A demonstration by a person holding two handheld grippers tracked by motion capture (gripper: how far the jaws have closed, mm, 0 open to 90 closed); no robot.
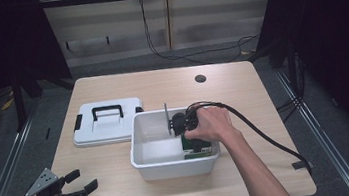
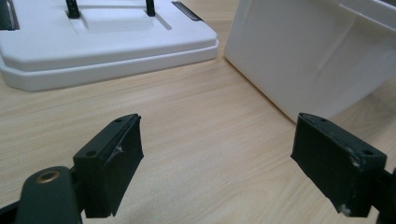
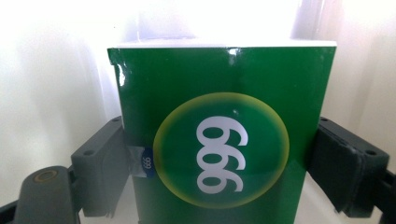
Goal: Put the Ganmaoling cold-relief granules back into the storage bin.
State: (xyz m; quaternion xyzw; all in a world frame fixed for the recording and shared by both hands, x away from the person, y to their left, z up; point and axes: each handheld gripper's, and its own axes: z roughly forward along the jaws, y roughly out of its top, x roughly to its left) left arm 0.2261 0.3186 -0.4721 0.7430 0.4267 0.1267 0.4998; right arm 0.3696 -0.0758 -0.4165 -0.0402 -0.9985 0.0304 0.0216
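Gripping a green "999" box (image 3: 224, 140), right claw (image 3: 219, 163); left claw (image 2: 233, 163) wide apart.

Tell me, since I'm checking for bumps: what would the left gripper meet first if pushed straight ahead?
Probably bare table, then the gap between lid and bin; depth is unclear.

Open wood ahead of the left gripper (image 2: 217, 163)

The flat white plastic lid (image 2: 107, 42) and the white plastic bin's wall (image 2: 308, 60) flank a bare channel of light wooden tabletop (image 2: 210, 121).
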